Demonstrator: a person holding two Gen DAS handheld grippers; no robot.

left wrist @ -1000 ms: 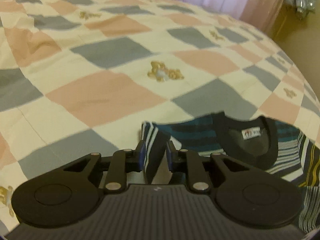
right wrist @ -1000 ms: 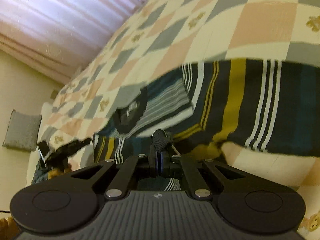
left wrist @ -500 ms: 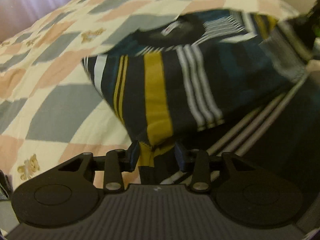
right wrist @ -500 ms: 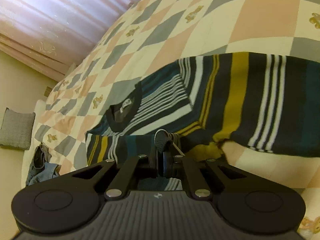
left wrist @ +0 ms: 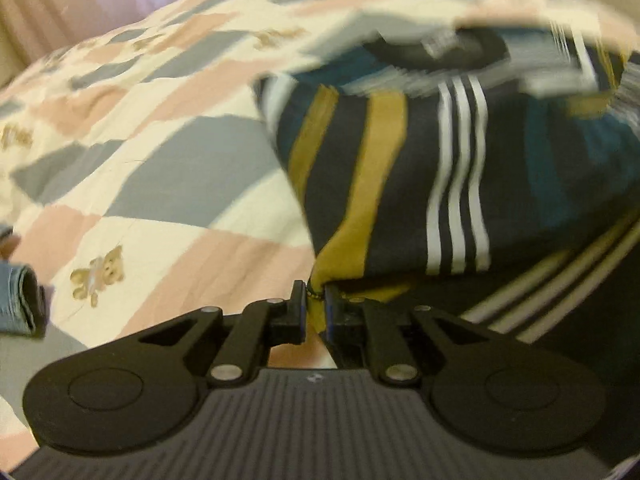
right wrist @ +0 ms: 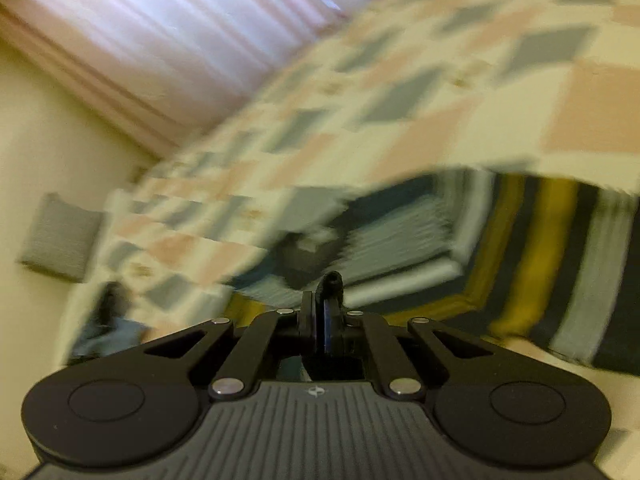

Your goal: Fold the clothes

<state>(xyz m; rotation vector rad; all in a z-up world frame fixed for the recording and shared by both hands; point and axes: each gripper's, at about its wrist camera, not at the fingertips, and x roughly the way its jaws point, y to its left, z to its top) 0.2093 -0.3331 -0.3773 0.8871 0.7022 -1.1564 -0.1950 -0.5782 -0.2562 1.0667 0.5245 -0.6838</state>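
Note:
A dark striped shirt (left wrist: 440,168) with yellow, white and teal bands lies on the checked bedspread (left wrist: 180,184), its black collar (left wrist: 440,48) at the far side. My left gripper (left wrist: 316,300) is at the shirt's near corner. Its jaws are closing, and a yellow band of the hem is pinched between the pads. In the blurred right wrist view, my right gripper (right wrist: 322,308) is shut on a small dark fold of the same shirt (right wrist: 540,260), which spreads ahead and to the right.
A folded blue-grey garment (left wrist: 20,300) lies at the left edge of the bed. It shows as a dark heap (right wrist: 108,320) in the right wrist view. A grey cushion (right wrist: 60,248) leans on the wall beyond, and pink curtains (right wrist: 180,32) hang behind the bed.
My left gripper let go of the striped sleeve near the collar, swung across to the shirt's hem corner and closed on the yellow band. The right gripper shifted a little, still pinching its fold.

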